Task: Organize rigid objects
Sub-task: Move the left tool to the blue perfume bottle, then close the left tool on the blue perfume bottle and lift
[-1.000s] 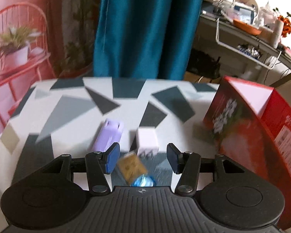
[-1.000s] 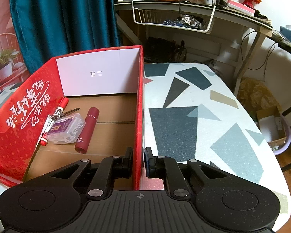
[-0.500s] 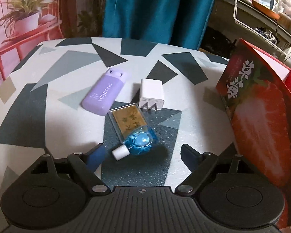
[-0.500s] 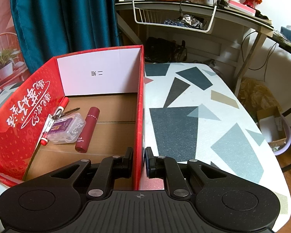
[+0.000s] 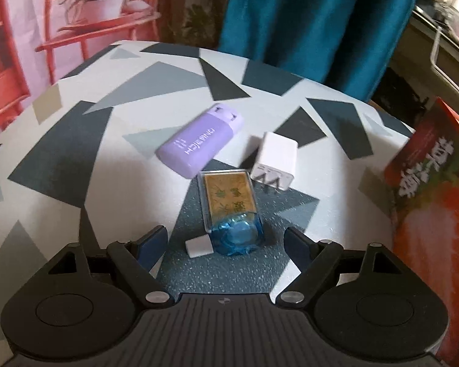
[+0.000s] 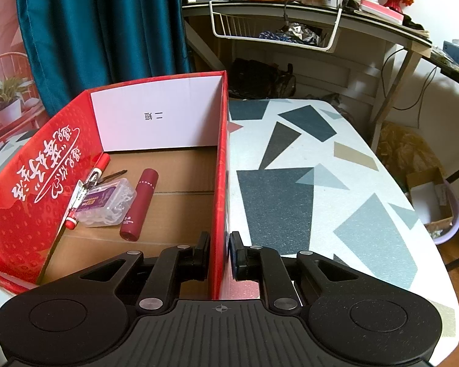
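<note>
A small blue glass bottle (image 5: 238,238) with a gold label and a white cap lies on the patterned table (image 5: 61,159). My left gripper (image 5: 225,240) hangs over the bottle, its jaws closing a little, one pad on each side of it and neither touching it. Behind the bottle lie a purple case (image 5: 199,143) and a white charger plug (image 5: 274,160). My right gripper (image 6: 219,253) is shut on the right wall of the red cardboard box (image 6: 220,183). A red marker (image 6: 88,189), a clear plastic case (image 6: 107,203) and a maroon tube (image 6: 139,205) lie inside the box.
In the left wrist view the red box (image 5: 428,198) stands at the right edge of the table. A teal curtain (image 5: 306,15) hangs behind the table. A cluttered desk with a white wire basket (image 6: 275,30) stands beyond the table's far end.
My left gripper has opened wide, dropped lower and tilted down over the bottle, which now lies between its fingers. The right gripper has stayed on the box wall.
</note>
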A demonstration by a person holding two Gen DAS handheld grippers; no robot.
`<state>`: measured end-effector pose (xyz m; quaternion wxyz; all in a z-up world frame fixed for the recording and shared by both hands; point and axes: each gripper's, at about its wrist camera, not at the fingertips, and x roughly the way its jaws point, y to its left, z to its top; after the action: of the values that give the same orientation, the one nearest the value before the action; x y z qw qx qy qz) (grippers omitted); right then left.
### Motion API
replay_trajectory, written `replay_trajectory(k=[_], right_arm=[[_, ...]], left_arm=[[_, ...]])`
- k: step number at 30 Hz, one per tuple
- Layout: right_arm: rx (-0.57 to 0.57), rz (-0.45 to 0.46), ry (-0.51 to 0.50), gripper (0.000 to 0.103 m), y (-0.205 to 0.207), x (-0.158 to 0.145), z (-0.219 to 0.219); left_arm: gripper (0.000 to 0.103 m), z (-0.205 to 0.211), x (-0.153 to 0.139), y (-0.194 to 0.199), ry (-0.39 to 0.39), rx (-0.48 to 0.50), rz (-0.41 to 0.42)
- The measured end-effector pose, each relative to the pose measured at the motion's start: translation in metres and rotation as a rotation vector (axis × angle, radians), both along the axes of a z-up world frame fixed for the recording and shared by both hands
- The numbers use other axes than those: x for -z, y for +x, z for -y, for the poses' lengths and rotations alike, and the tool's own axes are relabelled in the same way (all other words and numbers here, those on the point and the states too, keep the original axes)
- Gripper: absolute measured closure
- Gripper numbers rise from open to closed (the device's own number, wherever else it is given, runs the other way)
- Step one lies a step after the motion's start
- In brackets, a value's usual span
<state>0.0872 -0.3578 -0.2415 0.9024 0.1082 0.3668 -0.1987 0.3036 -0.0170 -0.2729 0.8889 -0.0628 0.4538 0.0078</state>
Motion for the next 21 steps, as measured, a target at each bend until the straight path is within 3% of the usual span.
replay_trajectory(k=[2,4,6,8,13,21], right_arm=[[0.000,0.000,0.001,0.089,0.000,0.000,0.000],[0.000,0.000,0.002,0.089,0.000,0.000,0.000],[-0.002,-0.001,0.003,0.089,0.001,0.000,0.000],[-0.004,-0.001,0.003,0.089,0.001,0.000,0.000],[-0.002,0.003,0.005,0.088,0.001,0.000,0.000],[-0.002,0.003,0.006,0.088,0.001,0.000,0.000]], left_arm=[[0.021,0.006,0.001,0.002,0.027,-0.025,0.004],[0.030,0.013,0.002,0.002,0.083,-0.026,0.015],[0.048,0.016,0.002,-0.001,0.132,-0.010,0.030],[0.062,0.013,0.000,-0.004,0.123,0.013,0.048],[0.062,0.006,-0.001,-0.013,0.093,0.077,0.074],[0.062,0.019,-0.003,-0.036,-0.018,0.288,0.147]])
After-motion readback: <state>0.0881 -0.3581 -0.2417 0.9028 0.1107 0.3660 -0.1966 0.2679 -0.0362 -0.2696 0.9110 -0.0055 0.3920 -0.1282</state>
